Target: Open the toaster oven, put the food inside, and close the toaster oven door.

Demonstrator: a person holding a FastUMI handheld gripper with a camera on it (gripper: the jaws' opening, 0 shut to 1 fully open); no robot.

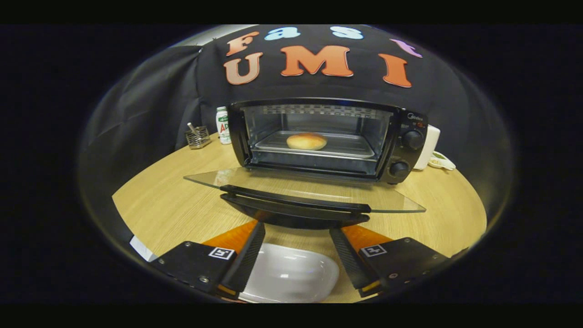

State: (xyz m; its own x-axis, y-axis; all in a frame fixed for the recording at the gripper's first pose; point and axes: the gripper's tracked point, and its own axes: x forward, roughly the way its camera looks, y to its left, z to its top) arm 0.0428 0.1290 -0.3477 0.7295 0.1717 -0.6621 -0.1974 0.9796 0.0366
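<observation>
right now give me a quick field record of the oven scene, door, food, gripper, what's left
oven: black toaster oven on round wooden table
door: glass door folded down flat, black handle just ahead of the fingers
food: round golden bun on metal tray inside
gripper: gripper open, holding nothing
below fingers: white oval dish, empty
left to do: close door

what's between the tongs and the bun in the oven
In the gripper view, the open tongs face the lowered glass door and its black handle. The bun sits beyond on the oven tray.
</observation>
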